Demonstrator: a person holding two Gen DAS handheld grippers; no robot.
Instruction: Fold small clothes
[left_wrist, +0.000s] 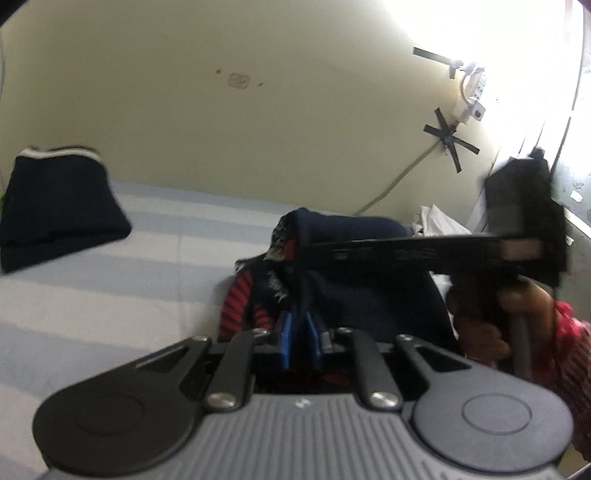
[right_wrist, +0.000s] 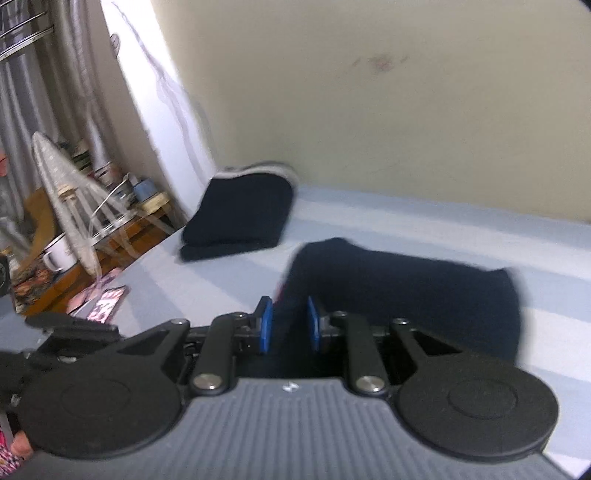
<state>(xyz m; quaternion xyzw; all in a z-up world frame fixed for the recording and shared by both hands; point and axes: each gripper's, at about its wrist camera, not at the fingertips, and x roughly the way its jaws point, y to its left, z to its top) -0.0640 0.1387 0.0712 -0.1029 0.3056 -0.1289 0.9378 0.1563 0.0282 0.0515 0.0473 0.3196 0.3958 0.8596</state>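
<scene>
The work surface is a bed (right_wrist: 424, 214) under a pale blue and white striped sheet, set against a cream wall (left_wrist: 221, 110) that carries a few small stains. At the far left of the room, seen from the right wrist camera, a wooden side table (right_wrist: 85, 266) stands crowded with tins, a white mug (right_wrist: 57, 256) and a netted cover, with grey curtains behind. On the sheet's left portion a folded dark navy garment (right_wrist: 240, 214) with a white-striped edge lies flat, well apart from both tools. Toward the right, black tape crosses (left_wrist: 448, 138) fix a cable and a white fitting to the wall beside a bright window. The garment being worked, a dark navy piece (left_wrist: 369, 295) with a red and white print, sits bunched on the sheet directly ahead of both tools. The left gripper (left_wrist: 299, 332) has its blue pads drawn almost together, pinching a thin fold of that cloth. The right gripper (right_wrist: 290, 325) stands narrow, its pads pressed on a thicker fold of the same navy cloth. From the left wrist camera, the person's right hand (left_wrist: 495, 325), in a red patterned sleeve, grasps the other tool's handle at the right edge.
</scene>
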